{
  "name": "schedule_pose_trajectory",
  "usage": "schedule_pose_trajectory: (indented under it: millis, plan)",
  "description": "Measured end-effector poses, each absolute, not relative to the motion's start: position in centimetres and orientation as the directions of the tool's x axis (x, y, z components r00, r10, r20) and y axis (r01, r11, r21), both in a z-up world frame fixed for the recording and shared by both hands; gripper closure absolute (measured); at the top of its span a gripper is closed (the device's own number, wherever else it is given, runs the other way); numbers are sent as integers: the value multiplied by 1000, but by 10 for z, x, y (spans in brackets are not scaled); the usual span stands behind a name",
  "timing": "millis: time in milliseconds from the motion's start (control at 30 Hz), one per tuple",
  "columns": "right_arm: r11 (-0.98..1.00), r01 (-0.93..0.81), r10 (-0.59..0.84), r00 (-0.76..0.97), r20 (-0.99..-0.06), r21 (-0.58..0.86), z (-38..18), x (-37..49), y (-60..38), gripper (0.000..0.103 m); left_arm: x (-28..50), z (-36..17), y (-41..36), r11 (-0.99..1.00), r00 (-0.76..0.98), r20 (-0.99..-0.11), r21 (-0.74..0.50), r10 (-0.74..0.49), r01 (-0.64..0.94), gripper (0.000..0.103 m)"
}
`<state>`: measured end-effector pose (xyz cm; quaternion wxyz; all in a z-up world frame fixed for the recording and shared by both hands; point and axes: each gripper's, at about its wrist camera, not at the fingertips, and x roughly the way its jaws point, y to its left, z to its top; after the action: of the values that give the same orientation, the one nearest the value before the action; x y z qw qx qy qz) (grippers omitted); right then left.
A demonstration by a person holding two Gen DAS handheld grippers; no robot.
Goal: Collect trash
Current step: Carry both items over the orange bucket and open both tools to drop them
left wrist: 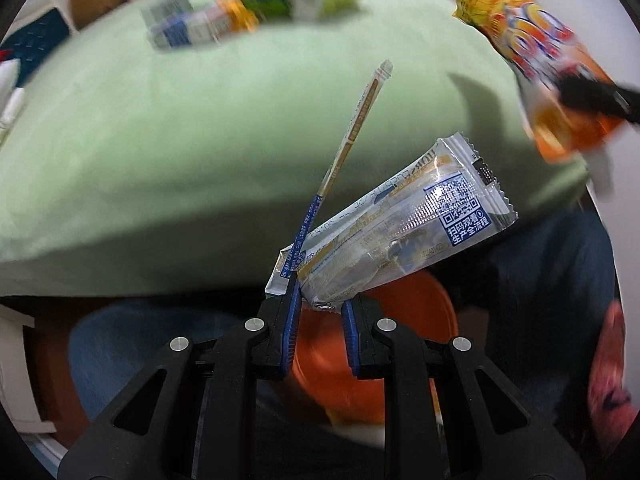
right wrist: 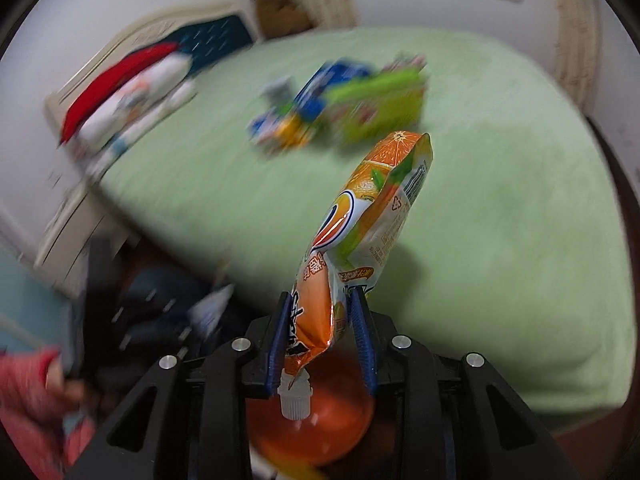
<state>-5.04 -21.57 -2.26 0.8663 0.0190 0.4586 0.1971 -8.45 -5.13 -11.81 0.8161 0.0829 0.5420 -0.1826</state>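
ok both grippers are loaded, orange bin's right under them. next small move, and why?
Probably open the left gripper first: it pinches a silver wrapper and a thin stick packet directly over the orange bin. The right gripper, clamped on the orange drink pouch, also sits above the bin and could follow.

**Wrappers at the jaws, litter on the bed**

A wrapper [left wrist: 404,236] sticks out ahead of the left jaws, a pouch [right wrist: 360,240] ahead of the right jaws. Beyond both, more packets [right wrist: 340,112] lie on the bed [right wrist: 500,220]; a bin [right wrist: 312,428] sits beneath.
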Motion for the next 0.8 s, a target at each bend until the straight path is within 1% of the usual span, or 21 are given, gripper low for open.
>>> schedule_pose_trajectory:
  millis: [67, 200, 300, 400, 533, 700, 733, 767, 800]
  plan:
    - [909, -361, 364, 440, -821, 209, -38, -70, -207, 73, -87, -132, -55, 911, 277, -938, -84, -209, 403, 84]
    - [885, -409, 371, 337, -865, 221, -71, -96, -189, 73, -87, -154, -64, 906, 204, -961, -88, -186, 414, 84]
    - [875, -429, 360, 267, -894, 224, -98, -106, -177, 73, -87, -174, -67, 907, 124, -973, -130, -194, 401, 84]
    - [877, -411, 352, 201, -914, 247, -127, -103, -169, 73, -87, -193, -70, 912, 51, -979, -164, -197, 376, 84]
    - [895, -363, 328, 138, -935, 260, -161, -93, -164, 72, -85, -214, -73, 921, -4, -984, -170, -180, 350, 84]
    - [907, -327, 309, 90, -947, 265, -182, -80, -155, 70, -89, -228, -71, 928, -53, -984, -178, -170, 327, 84]
    - [911, -321, 303, 93, -948, 260, -183, -81, -153, 69, -89, -230, -72, 930, -55, -986, -169, -160, 326, 81]
    - [914, -317, 298, 100, -949, 254, -184, -81, -155, 66, -88, -232, -73, 933, -50, -988, -157, -149, 325, 76]
    - [917, -312, 294, 106, -950, 249, -183, -79, -160, 57, -88, -232, -74, 933, -45, -988, -155, -148, 325, 65]
